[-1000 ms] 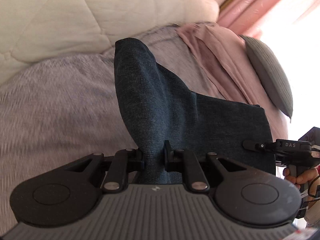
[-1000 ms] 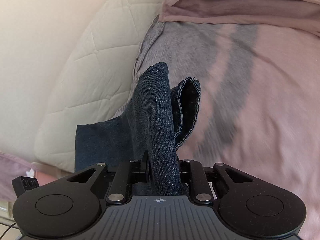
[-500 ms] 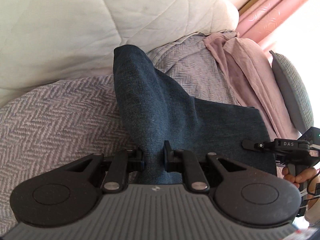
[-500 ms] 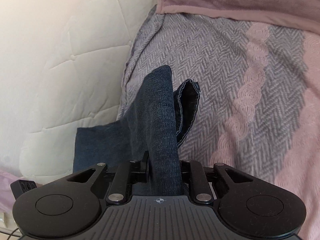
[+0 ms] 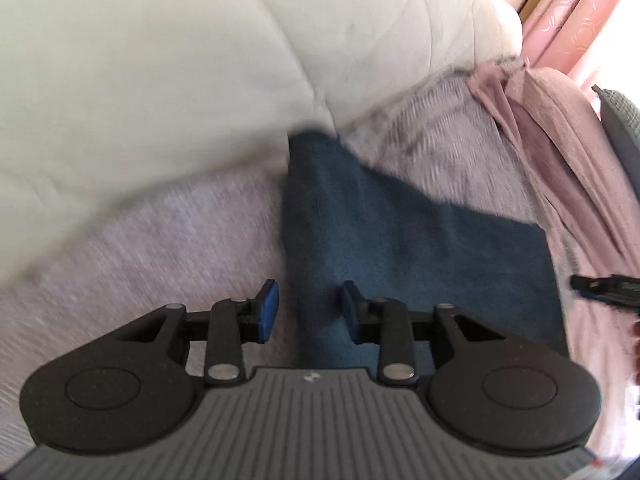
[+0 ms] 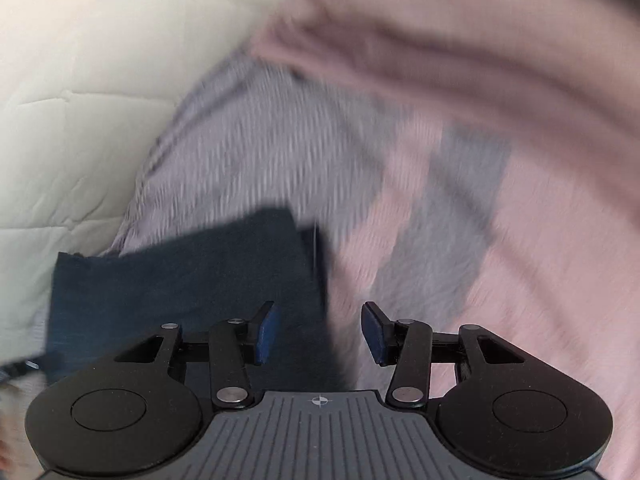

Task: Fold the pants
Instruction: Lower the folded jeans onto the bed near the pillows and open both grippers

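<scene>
Two grippers hung over the bed, both with fingers spreading apart. Nearest, the left gripper [image 5: 308, 312] stood partly open, the dark blue denim pants [image 5: 400, 248] running between its blue pads with a gap showing at the left pad, so nothing seemed clamped. The right gripper [image 6: 318, 332] was wider, the pants' edge [image 6: 180, 280] lying under its left pad and bare cover under the right. The pants lay folded on the grey-and-pink herringbone bed cover [image 6: 280, 148], reaching toward 12 o'clock.

Risk, as I judged it: cloth could cling to a pad as the hands lift away, dragging the fresh fold open or askew.

Farther off, the left view alone showed the right gripper's tip at 3 o'clock, a pink curtain [image 5: 580, 20] at 1 o'clock and the cream quilted duvet [image 5: 160, 80] at 11. The right view alone showed the pants' layered right-hand edge. Both were blurred.
</scene>
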### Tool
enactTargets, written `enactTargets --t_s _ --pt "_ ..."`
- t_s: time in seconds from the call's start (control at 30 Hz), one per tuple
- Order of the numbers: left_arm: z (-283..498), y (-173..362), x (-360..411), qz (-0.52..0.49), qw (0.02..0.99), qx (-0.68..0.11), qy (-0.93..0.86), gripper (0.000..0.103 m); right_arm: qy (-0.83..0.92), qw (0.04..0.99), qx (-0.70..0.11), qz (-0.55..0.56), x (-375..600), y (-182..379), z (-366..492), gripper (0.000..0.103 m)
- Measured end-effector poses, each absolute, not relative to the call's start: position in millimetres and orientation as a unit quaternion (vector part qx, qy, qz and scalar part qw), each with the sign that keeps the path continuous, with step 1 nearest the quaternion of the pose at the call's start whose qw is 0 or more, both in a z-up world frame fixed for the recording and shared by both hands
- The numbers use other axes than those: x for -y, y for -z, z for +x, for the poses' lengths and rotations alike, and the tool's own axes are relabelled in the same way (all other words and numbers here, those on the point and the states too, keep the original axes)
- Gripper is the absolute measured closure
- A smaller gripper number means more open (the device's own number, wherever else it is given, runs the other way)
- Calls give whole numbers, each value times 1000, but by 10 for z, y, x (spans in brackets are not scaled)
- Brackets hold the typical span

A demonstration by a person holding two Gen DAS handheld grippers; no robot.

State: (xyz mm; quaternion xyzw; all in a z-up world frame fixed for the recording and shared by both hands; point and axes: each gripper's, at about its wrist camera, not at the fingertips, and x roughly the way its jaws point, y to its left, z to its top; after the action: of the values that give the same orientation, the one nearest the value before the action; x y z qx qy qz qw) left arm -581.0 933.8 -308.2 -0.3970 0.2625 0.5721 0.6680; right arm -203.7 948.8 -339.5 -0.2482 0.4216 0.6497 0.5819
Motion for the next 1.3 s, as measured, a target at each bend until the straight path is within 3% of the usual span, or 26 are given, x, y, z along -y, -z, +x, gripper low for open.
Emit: enactTargets --t_s 0.07,0.13,0.23,0.4,0.53,0.7,0.93,1.1,1.17,1.3 --pt "-5737 2963 -9393 -357 680 -257 -587 84 -667 600 -366 -249 -9473 3302 -2154 61" --pt "-5610 2944 -9538 -324 690 -260 -592 92 -690 601 -312 -256 -9516 3290 -2339 75" --pt "-5430 3089 -9829 -301 682 -269 -610 95 -705 599 -271 -265 -9673 3383 -2564 81" --pt "-5397 3627 -10055 -322 657 -293 -615 94 -690 610 -265 -287 -9837 3793 -2763 81" --pt "-5471 3832 -9912 -313 675 -257 -617 94 -690 604 -247 -314 -9853 3910 -2881 81" --pt "-5614 3521 -9762 -351 665 -240 -613 95 -689 599 -281 -295 -9705 3657 -2783 81" --pt "-5632 2996 -8737 -352 682 -259 -587 92 -704 571 -316 -280 -8792 3353 -2766 80" --pt "-5471 3182 -8246 -365 668 -313 -568 90 -695 567 -330 -293 -8269 3378 -2913 79" --pt "-5458 3312 -8171 -358 659 -320 -579 82 -687 557 -342 -317 -8238 3555 -2986 76" --pt "-5506 3239 -8238 -392 630 -320 -589 79 -671 546 -347 -363 -8265 3737 -3081 72"
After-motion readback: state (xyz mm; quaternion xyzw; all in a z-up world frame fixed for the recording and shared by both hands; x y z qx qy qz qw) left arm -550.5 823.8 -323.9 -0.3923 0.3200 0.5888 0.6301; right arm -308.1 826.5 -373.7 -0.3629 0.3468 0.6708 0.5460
